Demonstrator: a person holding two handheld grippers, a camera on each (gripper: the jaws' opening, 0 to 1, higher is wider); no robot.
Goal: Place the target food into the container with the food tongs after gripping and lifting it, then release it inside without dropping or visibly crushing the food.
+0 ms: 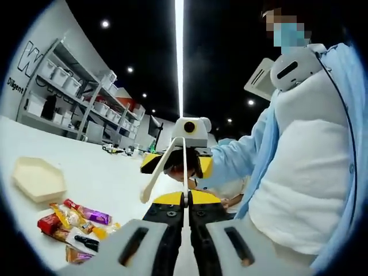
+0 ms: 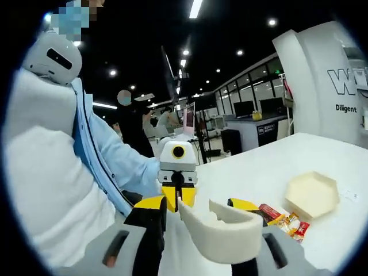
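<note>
Your left hand-held gripper (image 1: pixel 185 202) sits clenched with nothing held. Your right hand-held gripper (image 2: pixel 201 221) grasps the cream food tongs (image 2: pixel 221 233). Wrapped snacks (image 1: pixel 72 221) lie on the white worktop (image 1: pixel 103 178) beside the hexagonal container (image 1: pixel 37 179), apart from both tools.

Person wears a light blue jacket (image 1: pixel 339 115) open over a white top (image 1: pixel 299 172), blue sleeve (image 2: pixel 123 161) beside it. Left gripper (image 1: pixel 185 201): grey jaws with dark slots, black body, screws, yellow plates. Right gripper (image 2: pixel 198 227): same grey, black, yellow build.
</note>
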